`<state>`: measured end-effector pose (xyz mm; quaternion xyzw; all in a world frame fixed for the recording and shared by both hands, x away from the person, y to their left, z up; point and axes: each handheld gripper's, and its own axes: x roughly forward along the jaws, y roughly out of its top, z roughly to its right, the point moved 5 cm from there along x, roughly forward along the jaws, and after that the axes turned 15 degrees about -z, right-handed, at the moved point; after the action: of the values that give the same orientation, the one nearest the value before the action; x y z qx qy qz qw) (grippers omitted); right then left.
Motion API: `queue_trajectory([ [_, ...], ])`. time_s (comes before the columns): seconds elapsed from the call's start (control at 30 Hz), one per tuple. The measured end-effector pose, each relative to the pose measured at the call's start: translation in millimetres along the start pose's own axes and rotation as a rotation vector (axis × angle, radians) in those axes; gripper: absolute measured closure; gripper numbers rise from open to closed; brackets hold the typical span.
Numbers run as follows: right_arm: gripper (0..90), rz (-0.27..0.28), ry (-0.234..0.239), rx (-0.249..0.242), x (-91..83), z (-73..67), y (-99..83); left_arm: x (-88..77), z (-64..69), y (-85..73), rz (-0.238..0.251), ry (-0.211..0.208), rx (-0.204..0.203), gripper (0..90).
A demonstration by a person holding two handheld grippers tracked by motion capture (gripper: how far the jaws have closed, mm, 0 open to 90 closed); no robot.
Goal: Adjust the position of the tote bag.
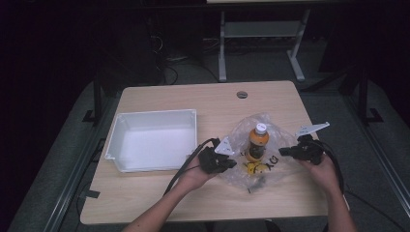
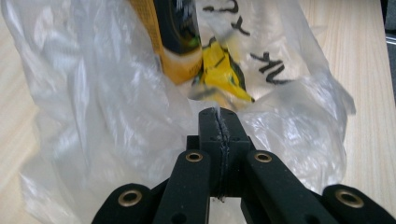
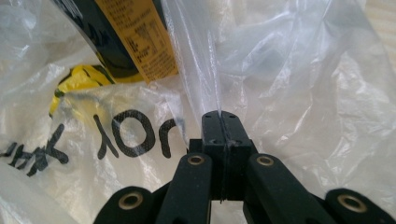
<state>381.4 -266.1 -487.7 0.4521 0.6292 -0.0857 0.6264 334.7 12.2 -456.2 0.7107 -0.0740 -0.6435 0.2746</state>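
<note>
While you hold one tool in each hand over the counter (image 1: 159, 193), the clear plastic bag (image 1: 241, 130) lies between them. Your left tool (image 1: 231, 163) has its jaws pressed fully together, and a thin fold of the bag's film is pinched in the seam between them, as the left gripper view shows (image 2: 218, 122). Just beyond that tool's tip, inside the bag, stand the lower part of an orange bottle (image 2: 175, 42) with a dark label and a crumpled yellow wrapper (image 2: 222, 70) touching it. Your right tool (image 1: 282, 151) is likewise closed tight, with a pleat of the film caught between its jaws and rising straight from its tip in the right gripper view (image 3: 222, 122). Ahead and to the left of that tool in its own view, the bottle's label and the yellow wrapper show through the film, which carries black handwritten marks. In the high view the bottle stands upright with its white cap (image 1: 261, 128) uppermost, midway between the two tools. A white tray (image 1: 121, 130) sits on the counter just beside your left tool, on the side away from the bag.
</note>
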Motion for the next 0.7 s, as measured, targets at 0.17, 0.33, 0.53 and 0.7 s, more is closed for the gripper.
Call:
queue_trajectory([
  [0.17, 89.9, -0.011, -0.005, 0.004, 0.0, 0.9, -2.7, 4.8, 3.8, -9.9, -0.006, -0.011, -0.017, 89.8],
  [0.33, 89.9, -0.021, -0.014, 0.026, -1.5, 3.2, -8.6, 8.0, 8.0, -18.2, -0.011, -0.016, -0.029, 89.8],
  [0.53, 89.9, -0.011, -0.026, 0.031, -4.0, 7.6, -12.5, 8.9, 11.2, -22.3, -0.006, -0.019, -0.034, 89.9],
  [0.7, 89.9, -0.019, -0.036, 0.033, -4.1, 8.6, -14.4, 9.5, 12.3, -27.1, -0.004, -0.031, -0.045, 89.9],
])
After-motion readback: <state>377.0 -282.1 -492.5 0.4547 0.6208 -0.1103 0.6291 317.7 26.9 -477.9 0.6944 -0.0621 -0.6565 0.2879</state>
